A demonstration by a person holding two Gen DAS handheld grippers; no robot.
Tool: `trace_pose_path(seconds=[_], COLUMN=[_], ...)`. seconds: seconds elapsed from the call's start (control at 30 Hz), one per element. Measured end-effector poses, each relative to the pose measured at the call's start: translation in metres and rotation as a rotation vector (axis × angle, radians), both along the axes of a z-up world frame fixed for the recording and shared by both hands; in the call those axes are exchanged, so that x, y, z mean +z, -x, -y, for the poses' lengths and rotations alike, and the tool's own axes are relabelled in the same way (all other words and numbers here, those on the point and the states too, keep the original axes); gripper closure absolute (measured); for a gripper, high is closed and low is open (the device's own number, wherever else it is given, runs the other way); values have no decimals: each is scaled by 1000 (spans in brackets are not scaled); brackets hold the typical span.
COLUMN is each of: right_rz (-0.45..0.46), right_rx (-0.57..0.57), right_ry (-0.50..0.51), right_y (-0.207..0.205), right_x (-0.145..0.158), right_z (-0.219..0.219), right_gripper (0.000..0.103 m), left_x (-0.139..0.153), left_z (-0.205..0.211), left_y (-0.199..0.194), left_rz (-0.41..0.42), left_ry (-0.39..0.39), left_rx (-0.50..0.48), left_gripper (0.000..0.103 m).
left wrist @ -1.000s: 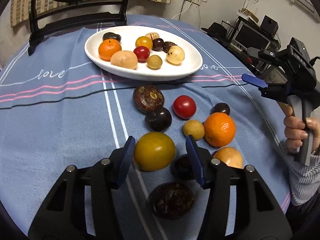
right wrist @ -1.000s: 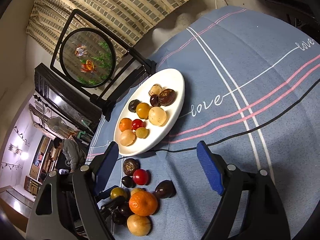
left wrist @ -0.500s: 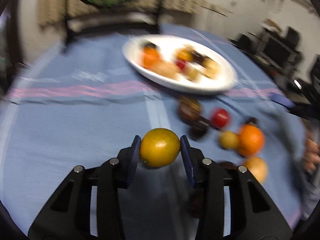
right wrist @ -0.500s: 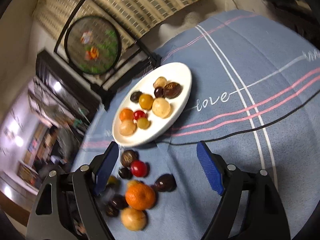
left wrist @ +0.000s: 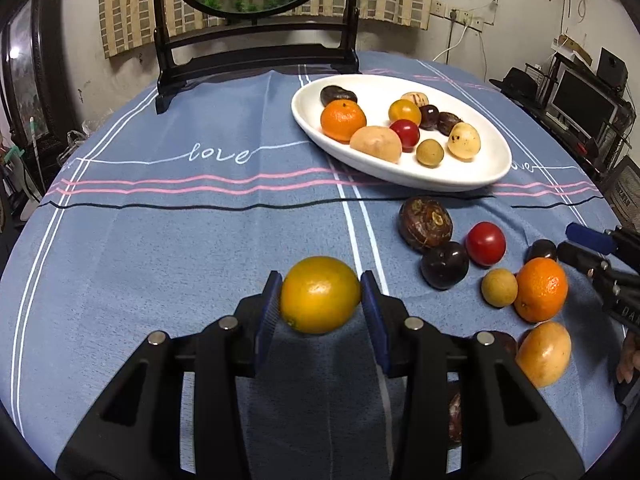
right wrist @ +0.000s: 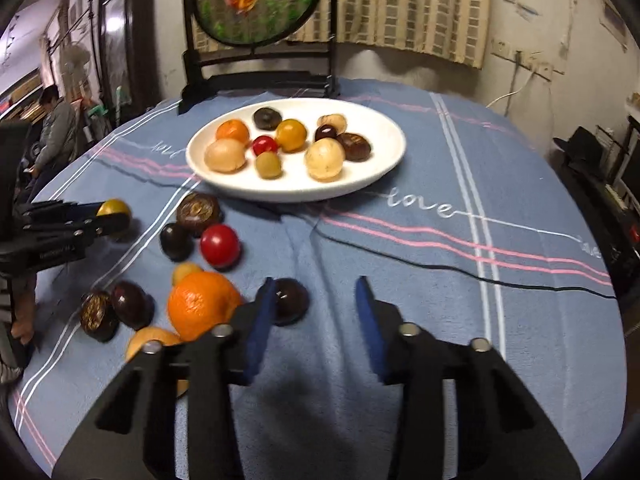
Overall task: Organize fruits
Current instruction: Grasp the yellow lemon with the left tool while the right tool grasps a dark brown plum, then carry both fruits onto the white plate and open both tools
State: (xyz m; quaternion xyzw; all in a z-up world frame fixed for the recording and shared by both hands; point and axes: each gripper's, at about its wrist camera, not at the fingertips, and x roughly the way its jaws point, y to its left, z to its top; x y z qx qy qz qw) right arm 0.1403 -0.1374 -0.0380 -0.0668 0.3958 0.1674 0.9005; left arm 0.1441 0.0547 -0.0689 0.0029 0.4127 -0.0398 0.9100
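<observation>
The left tongs (left wrist: 320, 306) pinch a round yellow-orange citrus fruit (left wrist: 319, 300) between their blue pads, one pad pressed to each side of it, and the fruit is held clear above the worktop covered in a blue cloth with pink, white and black stripes (left wrist: 160, 240). Far and to the right on that cloth stands an oval white ceramic plate (left wrist: 472, 176) carrying a bright orange mandarin (left wrist: 343, 120), a pale peach-coloured fruit (left wrist: 376, 144), a small red tomato-like fruit (left wrist: 405, 134) and several other small yellow, tan and dark fruits. Between the plate and the camera, loose fruits lie in a cluster on the cloth: a brown ridged chestnut-like fruit (left wrist: 425, 223), a glossy dark purple round fruit (left wrist: 444, 265) touching it, a red round fruit (left wrist: 485, 243) just beside those, a small tan round fruit (left wrist: 499, 288) against a second orange mandarin (left wrist: 541, 289), and a yellow-orange oval fruit (left wrist: 544, 354) nearest the right edge. The right tongs (right wrist: 316, 320) are spread wide with nothing between the pads, low over the cloth; a small dark brown rounded fruit (right wrist: 290, 300) lies just by the left pad, with the mandarin next to it.
</observation>
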Motion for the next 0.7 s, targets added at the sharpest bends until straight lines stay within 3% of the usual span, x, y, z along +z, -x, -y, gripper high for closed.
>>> trace_pose_path(seconds=[0.17,0.7], right_rz=[17,-17], right_rx=[84,78], right_ry=[85,53], right_y=[5,-11], right_x=[-8,-12], right_z=[-22,-24], right_gripper=[69,72], left_x=[-1,-2], left_z=[3,17], left_y=[1,3], left_rz=[-3,33], left_ry=[-12,-81], left_rx=[-10,-63], left_gripper=[62,62])
